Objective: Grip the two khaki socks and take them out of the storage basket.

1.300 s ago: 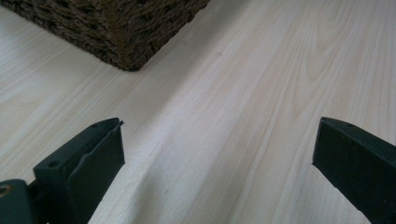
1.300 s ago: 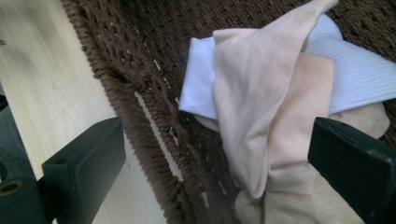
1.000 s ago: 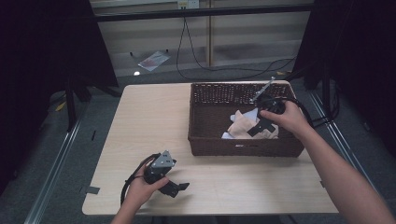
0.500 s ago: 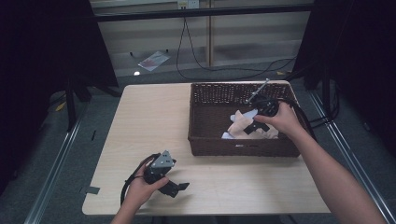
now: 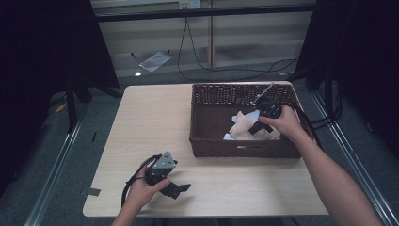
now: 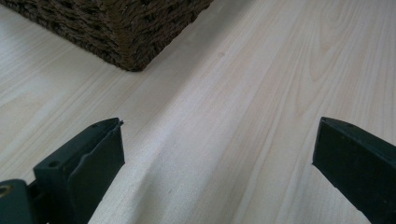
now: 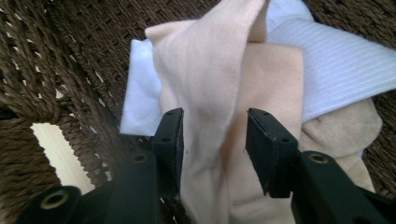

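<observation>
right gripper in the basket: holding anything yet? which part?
The right gripper straddles a raised fold of the beige cloth in the basket, jaws partly closed on either side. Whether they pinch it cannot be told. The left gripper is open, empty.

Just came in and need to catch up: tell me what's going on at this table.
A person works at a wooden table with tongs in each hand. The right tongs reach into a dark wicker basket and straddle a raised fold of a beige cloth, jaws part open around it, not yet clamped. A white cloth lies beside and under it. The left tongs rest near the table's front edge, jaws wide open, holding nothing.
</observation>
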